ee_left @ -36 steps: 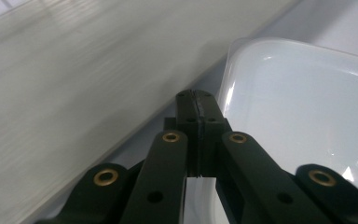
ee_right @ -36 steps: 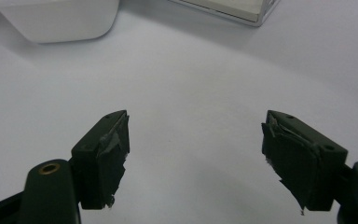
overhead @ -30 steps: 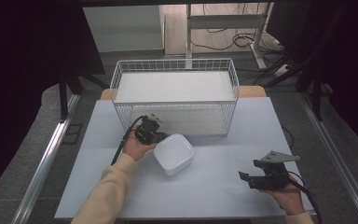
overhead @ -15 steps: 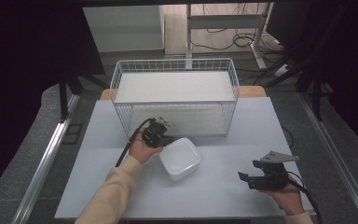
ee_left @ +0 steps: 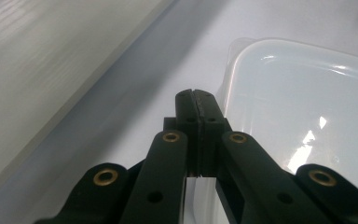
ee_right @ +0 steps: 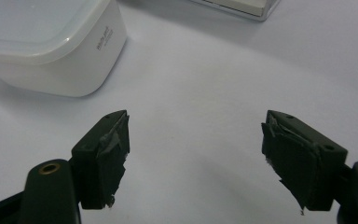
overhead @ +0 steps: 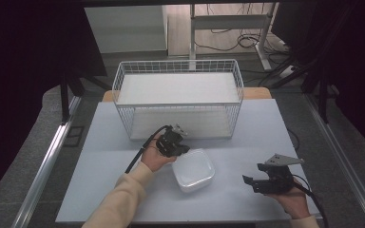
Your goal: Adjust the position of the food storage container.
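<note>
One white lidded box (overhead: 193,169) on bench (overhead: 261,128), mid-front, squarish, corners turned diagonal to bench edge, lid up. Left hand-held gripper (overhead: 180,149) pressed together at box's rim, whether clamped on lid lip unclear. Right hand-held gripper (overhead: 248,183) spread wide, empty, well apart from box. One wire basket (overhead: 178,102) behind.

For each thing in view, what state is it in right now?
Left gripper: shut, beside the container's lid rim.
Right gripper: open, empty, off to the side of the container.
Container: lid on, sitting on the table.
Wire basket: upright, nothing visible inside.
</note>
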A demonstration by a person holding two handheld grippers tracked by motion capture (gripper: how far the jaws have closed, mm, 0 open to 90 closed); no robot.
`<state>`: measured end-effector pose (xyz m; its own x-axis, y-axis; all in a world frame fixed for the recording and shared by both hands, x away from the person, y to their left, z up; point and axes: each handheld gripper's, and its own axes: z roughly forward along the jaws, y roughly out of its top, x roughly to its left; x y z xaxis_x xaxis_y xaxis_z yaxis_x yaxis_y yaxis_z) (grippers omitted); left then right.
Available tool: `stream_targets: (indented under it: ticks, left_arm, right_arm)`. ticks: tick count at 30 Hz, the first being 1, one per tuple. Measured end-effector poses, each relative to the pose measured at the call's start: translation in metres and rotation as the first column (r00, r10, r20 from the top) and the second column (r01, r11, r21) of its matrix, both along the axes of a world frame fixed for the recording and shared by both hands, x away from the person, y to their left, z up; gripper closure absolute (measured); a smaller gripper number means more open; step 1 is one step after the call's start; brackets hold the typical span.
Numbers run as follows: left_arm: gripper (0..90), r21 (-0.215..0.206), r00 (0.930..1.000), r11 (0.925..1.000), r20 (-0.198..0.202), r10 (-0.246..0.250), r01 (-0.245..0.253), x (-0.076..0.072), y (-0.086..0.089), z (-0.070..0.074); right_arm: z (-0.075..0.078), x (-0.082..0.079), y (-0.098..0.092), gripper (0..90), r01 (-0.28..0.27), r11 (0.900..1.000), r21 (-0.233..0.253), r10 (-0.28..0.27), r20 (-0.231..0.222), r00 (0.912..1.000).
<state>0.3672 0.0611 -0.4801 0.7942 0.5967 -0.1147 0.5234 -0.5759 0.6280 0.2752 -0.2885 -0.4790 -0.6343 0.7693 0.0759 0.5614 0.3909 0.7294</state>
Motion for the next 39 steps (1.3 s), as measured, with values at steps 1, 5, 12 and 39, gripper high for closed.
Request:
stream_targets:
  ticks: [1, 5, 12, 39]
  left_arm:
    - [90.0, 0.0, 1.0, 1.0, 0.001, 0.001, -0.001, 0.0, -0.001, 0.0]
    - [90.0, -0.006, 0.9999, 0.9999, 0.007, 0.012, -0.012, 0.0, -0.001, 0.001]
    - [90.0, -0.051, 0.9973, 0.9967, 0.035, 0.065, -0.063, -0.008, 0.013, 0.014]
    - [90.0, -0.091, 0.9899, 0.9884, -0.063, -0.127, 0.121, -0.134, -0.006, -0.006]
  right_arm:
    - [0.0, 0.0, 0.0, 22.9, -0.002, 1.0, -0.001, 0.002, 0.001, 1.0]
    - [0.0, 0.0, -0.001, 22.9, 0.001, 1.0, -0.001, -0.001, 0.001, 1.0]
    - [0.001, 0.0, -0.001, 22.9, 0.005, 1.0, 0.001, -0.005, 0.004, 1.0]
    - [0.001, -0.002, 0.0, 22.9, 0.012, 1.0, 0.003, -0.012, 0.005, 0.9999]
